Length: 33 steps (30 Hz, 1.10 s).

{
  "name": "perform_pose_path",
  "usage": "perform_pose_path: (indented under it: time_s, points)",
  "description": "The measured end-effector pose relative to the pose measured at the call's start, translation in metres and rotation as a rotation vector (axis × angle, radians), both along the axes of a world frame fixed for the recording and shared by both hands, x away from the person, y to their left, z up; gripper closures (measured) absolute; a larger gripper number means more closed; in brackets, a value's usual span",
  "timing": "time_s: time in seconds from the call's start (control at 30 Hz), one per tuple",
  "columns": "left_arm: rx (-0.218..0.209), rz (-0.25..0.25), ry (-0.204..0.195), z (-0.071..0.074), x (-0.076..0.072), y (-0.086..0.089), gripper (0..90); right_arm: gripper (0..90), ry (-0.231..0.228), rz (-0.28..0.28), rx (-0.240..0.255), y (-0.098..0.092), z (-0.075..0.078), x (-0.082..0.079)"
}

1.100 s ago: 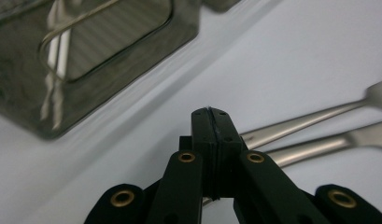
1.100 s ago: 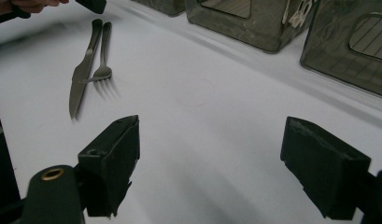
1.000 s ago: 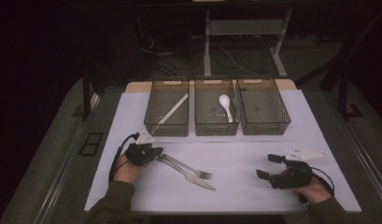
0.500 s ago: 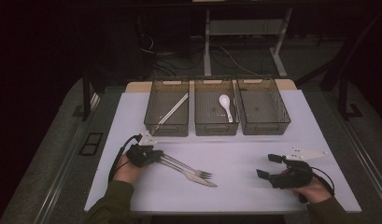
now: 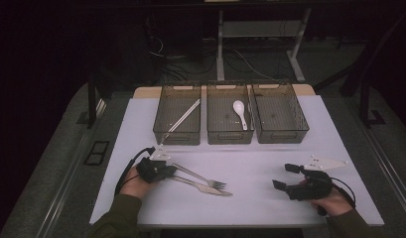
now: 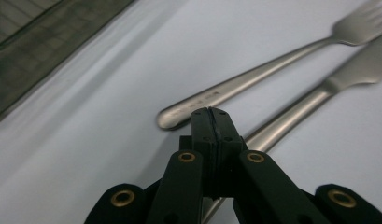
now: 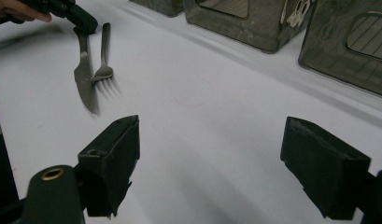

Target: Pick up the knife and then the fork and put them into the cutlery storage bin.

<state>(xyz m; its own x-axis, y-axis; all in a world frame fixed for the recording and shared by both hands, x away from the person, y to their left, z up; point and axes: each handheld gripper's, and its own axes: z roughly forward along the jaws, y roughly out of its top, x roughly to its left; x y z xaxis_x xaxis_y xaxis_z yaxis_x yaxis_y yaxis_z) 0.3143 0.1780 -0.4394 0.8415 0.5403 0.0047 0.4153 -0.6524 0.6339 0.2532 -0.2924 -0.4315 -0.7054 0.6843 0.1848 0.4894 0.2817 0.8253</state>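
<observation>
1. On the white table (image 5: 141, 129), near its front-left: left gripper (image 5: 171, 169), jaws pressed flat together w/ nothing visibly between the tips (left gripper view), sitting at the handle ends of a fork (image 5: 200, 177) and a knife (image 5: 205, 188). Knife handle passes under the jaws; fork handle end lies just beyond the tips. Neither looks grasped.
2. Front-right: right gripper (image 5: 281, 177), jaws spread wide, empty, resting apart from the cutlery.
3. Behind: three clear bins side by side. Left bin (image 5: 163, 124) holds chopsticks (image 5: 183, 116); middle bin (image 5: 210, 134) holds a white spoon (image 5: 239, 113); right bin (image 5: 302, 130) looks empty.
4. Progress (judged): sorting approx. half done; two items binned, fork + knife left on the table. Next step prob. needs the left jaws reopened to take a handle.
</observation>
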Motion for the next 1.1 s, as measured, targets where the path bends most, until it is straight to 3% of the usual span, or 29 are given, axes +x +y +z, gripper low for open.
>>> perform_pose_path:
  time_s: [0.4, 0.6, 0.77, 0.9, 1.1]
  points:
    - [0.005, -0.079, 0.040, 0.003, -0.024, 0.006, 89.0, 19.7, 0.002, -0.002, 0.003, -0.001, 0.000, 0.000]
    - [0.001, -0.090, 0.056, 0.003, -0.037, 0.009, 89.1, 19.7, -0.002, -0.002, -0.001, 0.000, 0.000, 0.000]
    - [-0.003, -0.090, 0.061, 0.003, -0.038, 0.009, 89.0, 19.7, -0.003, 0.001, -0.005, 0.000, 0.000, 0.000]
    - [0.002, -0.085, 0.049, 0.006, -0.038, 0.010, 85.5, 19.4, -0.011, 0.007, -0.021, 0.001, -0.002, 0.001]
    - [-0.058, -0.080, 0.019, 0.014, -0.042, 0.009, 76.3, 16.0, -0.024, 0.012, -0.045, 0.003, -0.005, 0.003]
